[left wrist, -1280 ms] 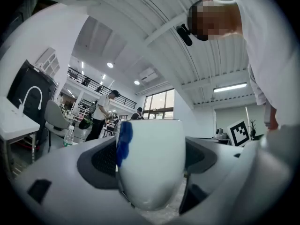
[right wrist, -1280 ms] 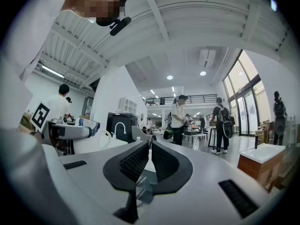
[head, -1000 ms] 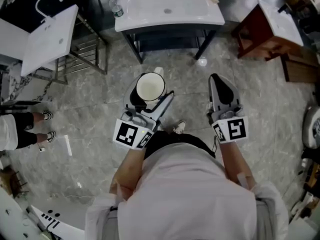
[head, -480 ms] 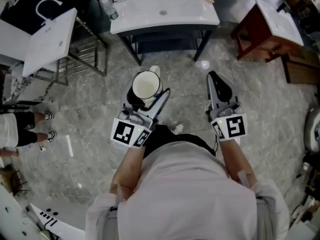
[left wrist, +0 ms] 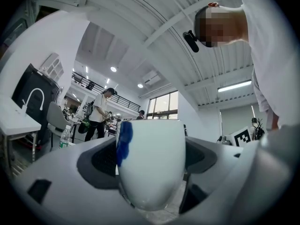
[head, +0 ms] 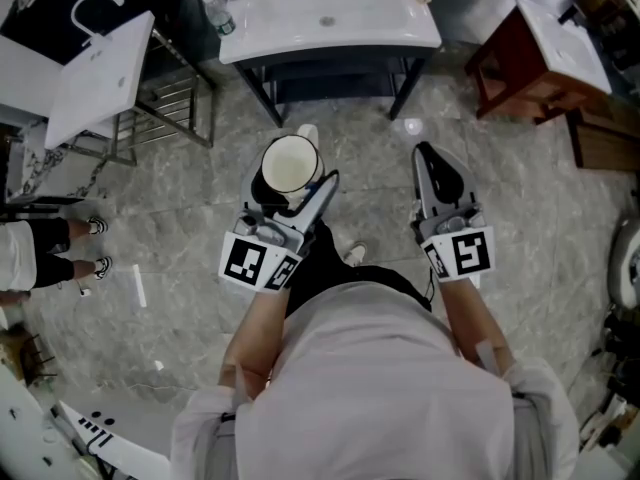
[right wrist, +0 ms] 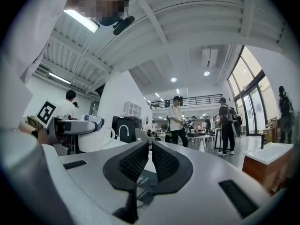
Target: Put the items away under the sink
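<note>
A white mug (head: pixel 290 164) with a blue mark (left wrist: pixel 124 139) on its side sits upright between the jaws of my left gripper (head: pixel 285 183), which is shut on it; the mug (left wrist: pixel 152 161) fills the left gripper view. It hangs above the floor in front of the white sink (head: pixel 330 13), whose dark frame holds a lower shelf (head: pixel 335 86). My right gripper (head: pixel 440 173) is level with it to the right, its black pads (right wrist: pixel 161 161) nearly touching with nothing between them. The mug also shows at the left of the right gripper view (right wrist: pixel 93 135).
A second white basin (head: pixel 95 73) on a metal rack stands at the left. A red-brown cabinet (head: pixel 530 63) with a white top stands at the right. A plastic bottle (head: pixel 213 13) sits by the sink's left corner. A bystander's legs (head: pixel 50 253) are at far left.
Both grippers have shifted slightly forward, toward the sink, with the mug still held in the left one. The right gripper keeps its pose.
</note>
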### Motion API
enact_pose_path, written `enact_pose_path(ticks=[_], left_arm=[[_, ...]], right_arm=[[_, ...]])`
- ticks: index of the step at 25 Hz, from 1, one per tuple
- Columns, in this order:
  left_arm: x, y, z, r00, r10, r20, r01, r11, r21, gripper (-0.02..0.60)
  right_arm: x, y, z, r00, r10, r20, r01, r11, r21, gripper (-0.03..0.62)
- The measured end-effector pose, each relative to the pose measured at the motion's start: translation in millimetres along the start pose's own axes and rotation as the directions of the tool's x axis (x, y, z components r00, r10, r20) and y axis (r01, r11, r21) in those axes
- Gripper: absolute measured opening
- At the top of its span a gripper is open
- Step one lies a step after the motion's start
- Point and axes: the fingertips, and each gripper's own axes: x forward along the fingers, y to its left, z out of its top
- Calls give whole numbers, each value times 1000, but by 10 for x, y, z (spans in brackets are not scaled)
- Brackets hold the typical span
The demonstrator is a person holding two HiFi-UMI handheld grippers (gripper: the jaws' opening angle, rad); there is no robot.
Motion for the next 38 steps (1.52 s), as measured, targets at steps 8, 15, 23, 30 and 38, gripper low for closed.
enact_pose_path(ticks=[8,15,23,30,38], left_arm=[[207,305,-66,1000,-8,3,8,1000,-23,391],[595,713,-102,1000,-26,-11,25,999,-35,393],[1096,1334,-104,997,-73,-36,71,996,-51,393],[1524,1824,-57,992,-125,-33,123,989,-78,391],[1797,2219,-86,982,-188,-26,184,976,-117,391]], right_arm=[[181,-124,-51,999,-26,-24,25,1000,-19,48],[622,-326,-141,997,-49,-57,48,999,-22,48],[1410,-503,-234,995,-69,-75,69,998,-4,48],[1954,-636,-233,988,-121,-92,120,993,-11,48],[2393,-656,-279,976,-176,-127,173,984,-35,48]])
